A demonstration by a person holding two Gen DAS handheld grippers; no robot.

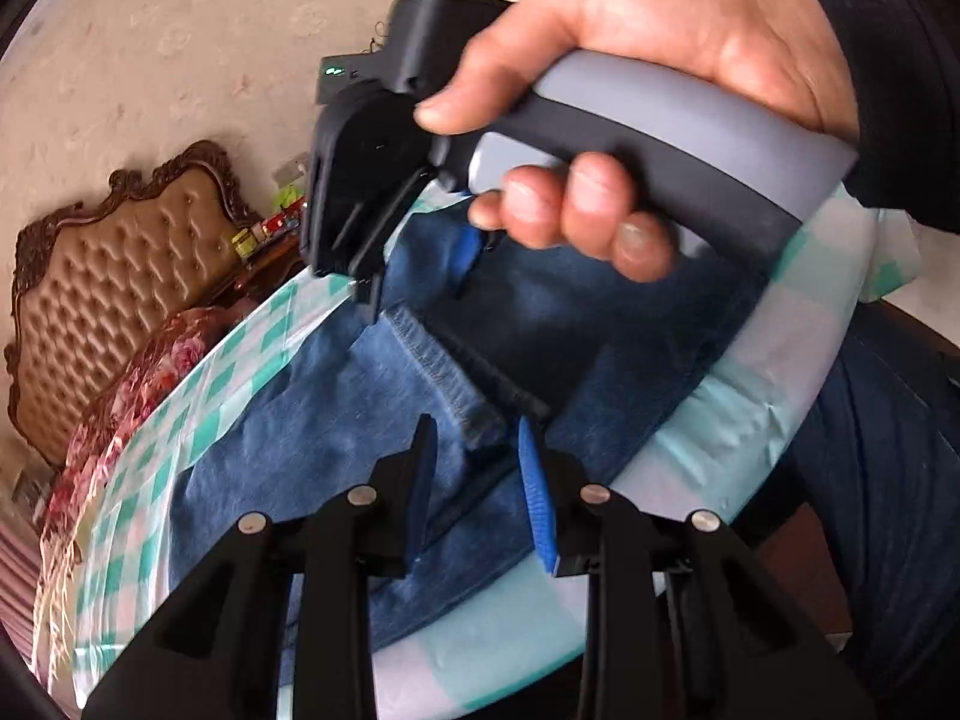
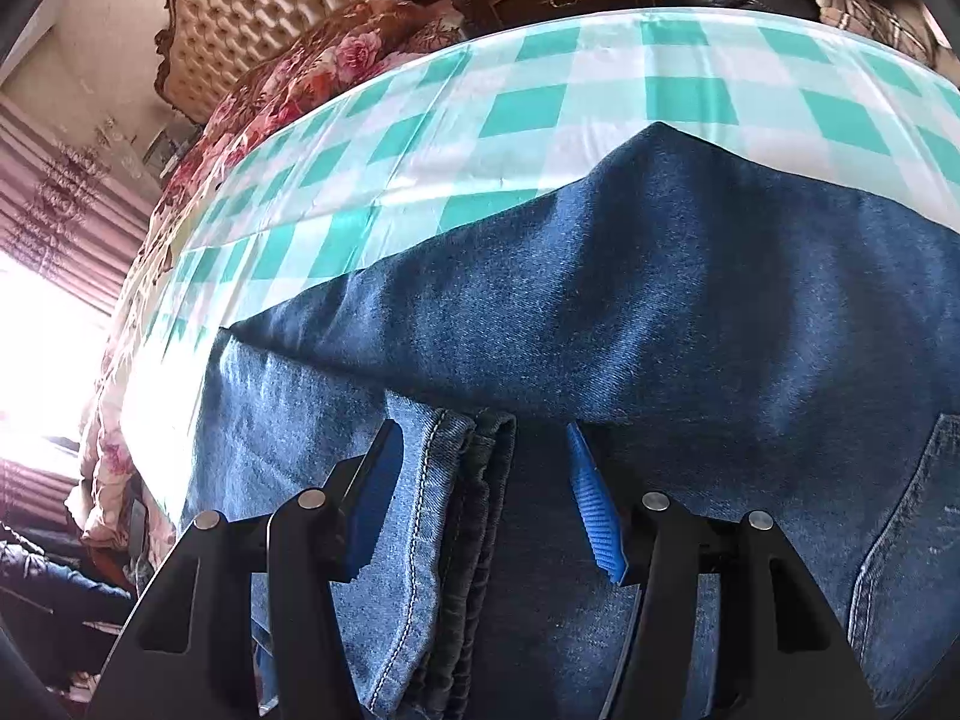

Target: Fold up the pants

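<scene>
Both tongs stood apart over the blue jeans [image 2: 690,312] spread on the teal-checked tablecloth [image 2: 540,96] — the left gripper [image 1: 477,438] gaped above a stitched hem, while the right gripper [image 2: 480,441] straddled the folded leg hem [image 2: 462,480] without pinching it — the right hand [image 1: 606,120] grasping its grey handle.

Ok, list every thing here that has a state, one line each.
jeans: partly folded, lying on the table.
hem: stacked layers between the open fingers of the right gripper.
left gripper: open, over the jeans.
tablecloth: spread flat.
</scene>
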